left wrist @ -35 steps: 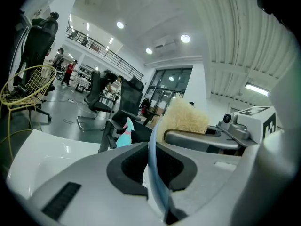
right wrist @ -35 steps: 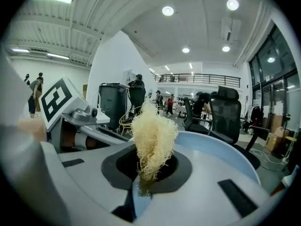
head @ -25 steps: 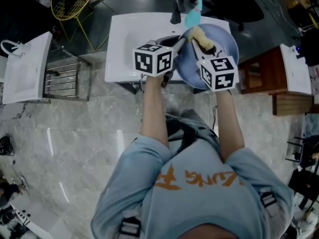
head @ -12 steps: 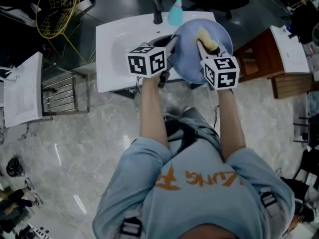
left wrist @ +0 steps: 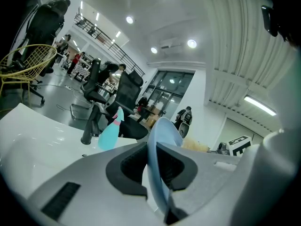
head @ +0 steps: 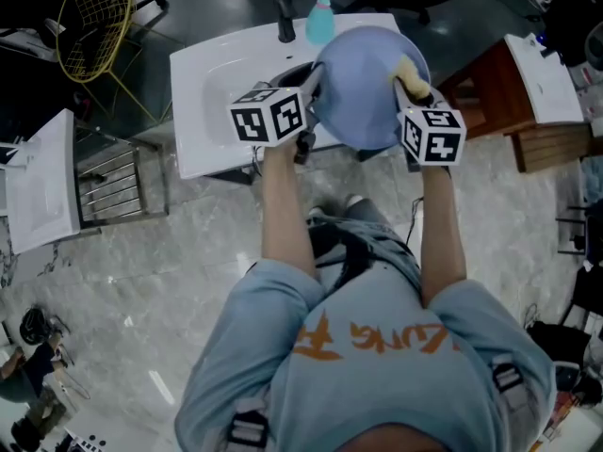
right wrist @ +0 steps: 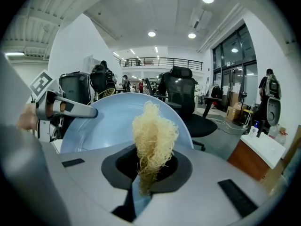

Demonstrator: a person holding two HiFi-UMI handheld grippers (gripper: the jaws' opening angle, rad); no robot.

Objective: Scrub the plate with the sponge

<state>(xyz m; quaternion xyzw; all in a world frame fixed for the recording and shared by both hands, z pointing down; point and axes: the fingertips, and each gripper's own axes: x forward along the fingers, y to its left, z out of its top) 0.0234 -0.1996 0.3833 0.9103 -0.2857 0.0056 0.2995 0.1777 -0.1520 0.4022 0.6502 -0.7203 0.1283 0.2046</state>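
A pale blue plate (head: 363,88) is held on edge above the white sink (head: 217,92). My left gripper (head: 314,81) is shut on its left rim. In the left gripper view the plate's thin edge (left wrist: 159,173) runs between the pads of that gripper (left wrist: 153,166). My right gripper (head: 412,78) is shut on a yellowish fibrous sponge (head: 408,69) near the plate's upper right rim. In the right gripper view the sponge (right wrist: 153,135) sticks up from the right gripper (right wrist: 148,166), in front of the plate's face (right wrist: 103,126). The left gripper (right wrist: 66,108) shows at the plate's left edge.
A black faucet (head: 284,15) and a teal spray bottle (head: 320,22) stand at the back of the sink. A yellow wire chair (head: 89,8) is at far left, a white rack (head: 42,177) at left, and a wooden cabinet (head: 490,111) at right.
The right gripper has carried the sponge rightwards across the plate, from its upper middle to its upper right rim. The left gripper has kept its hold on the plate's left rim.
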